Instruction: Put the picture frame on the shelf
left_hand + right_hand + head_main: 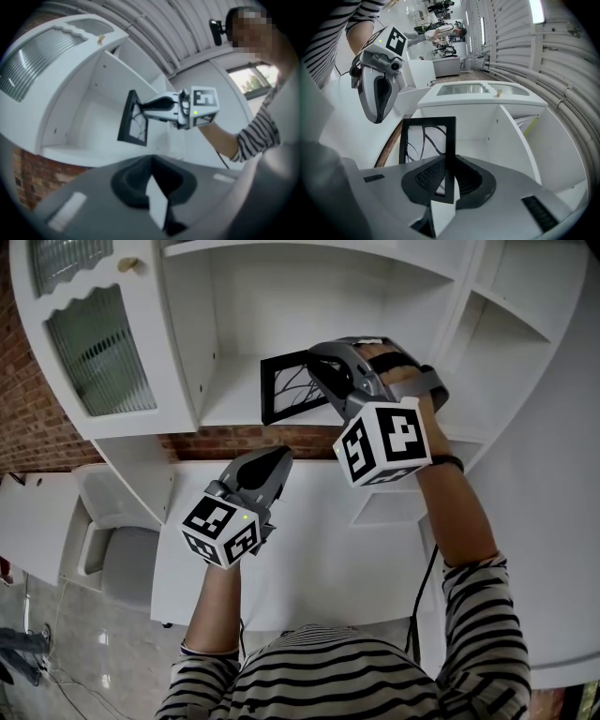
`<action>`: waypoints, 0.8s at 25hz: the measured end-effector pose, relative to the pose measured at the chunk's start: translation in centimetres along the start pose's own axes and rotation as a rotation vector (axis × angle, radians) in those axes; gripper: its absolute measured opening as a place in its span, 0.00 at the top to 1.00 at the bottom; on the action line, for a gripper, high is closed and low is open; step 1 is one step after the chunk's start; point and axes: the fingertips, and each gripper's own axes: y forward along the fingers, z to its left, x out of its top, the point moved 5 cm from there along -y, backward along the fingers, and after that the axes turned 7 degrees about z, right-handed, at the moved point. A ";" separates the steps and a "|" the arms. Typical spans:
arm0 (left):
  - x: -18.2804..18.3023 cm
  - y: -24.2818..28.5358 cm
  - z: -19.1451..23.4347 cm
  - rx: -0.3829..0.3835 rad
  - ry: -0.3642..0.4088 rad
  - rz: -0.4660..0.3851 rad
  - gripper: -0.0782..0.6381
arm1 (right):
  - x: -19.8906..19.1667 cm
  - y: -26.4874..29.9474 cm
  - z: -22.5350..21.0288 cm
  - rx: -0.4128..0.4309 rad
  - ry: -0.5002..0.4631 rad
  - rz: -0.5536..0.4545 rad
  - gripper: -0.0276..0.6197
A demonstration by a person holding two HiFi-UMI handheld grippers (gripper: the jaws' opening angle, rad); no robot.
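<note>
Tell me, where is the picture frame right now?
Middle of the head view: the picture frame stands upright, pinched in the right gripper, at the open white shelf, above the left gripper.

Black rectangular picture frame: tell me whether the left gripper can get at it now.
Probably yes, once its jaws open. The left gripper, shut and empty, sits below the black rectangular picture frame with nothing between. The right gripper clamps only its right edge, leaving the left edge free.
</note>
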 end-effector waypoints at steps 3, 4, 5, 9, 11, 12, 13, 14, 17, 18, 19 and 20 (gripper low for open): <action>0.0 0.1 0.3 -0.002 -0.001 0.006 0.88 | -0.4 1.0 -0.2 0.004 0.005 0.012 0.86; 0.0 0.2 0.4 -0.003 -0.001 0.006 0.88 | -0.5 1.3 -0.2 0.007 0.006 0.016 0.86; 0.0 0.2 0.5 -0.003 -0.001 0.007 0.88 | -0.5 1.7 -0.3 0.010 0.006 0.020 0.86; 0.1 0.4 0.9 -0.007 0.005 0.008 0.88 | -1.0 2.9 -0.2 0.018 0.004 0.034 0.86; 0.2 0.6 1.1 -0.013 0.006 0.008 0.88 | -1.3 3.5 -0.2 0.021 0.004 0.043 0.86; 0.2 0.7 1.1 -0.017 0.006 0.007 0.88 | -1.4 3.8 -0.2 0.023 0.004 0.047 0.86; 0.3 0.8 1.2 -0.020 0.005 0.005 0.88 | -1.5 4.1 -0.2 0.026 0.004 0.052 0.86; 0.3 0.9 1.2 -0.022 0.004 0.004 0.88 | -1.6 4.4 -0.2 0.030 0.004 0.055 0.86; 0.4 1.0 1.4 -0.028 0.002 0.003 0.88 | -1.8 5.4 -0.3 0.038 0.006 0.063 0.86; 0.4 1.1 1.5 -0.031 0.001 0.003 0.88 | -1.9 5.8 -0.3 0.040 0.007 0.066 0.86; 0.4 1.3 1.6 -0.034 0.000 0.003 0.88 | -2.0 6.1 -0.3 0.041 0.007 0.069 0.86; 0.4 1.4 1.6 -0.036 -0.002 0.003 0.88 | -2.1 6.5 -0.3 0.042 0.007 0.073 0.86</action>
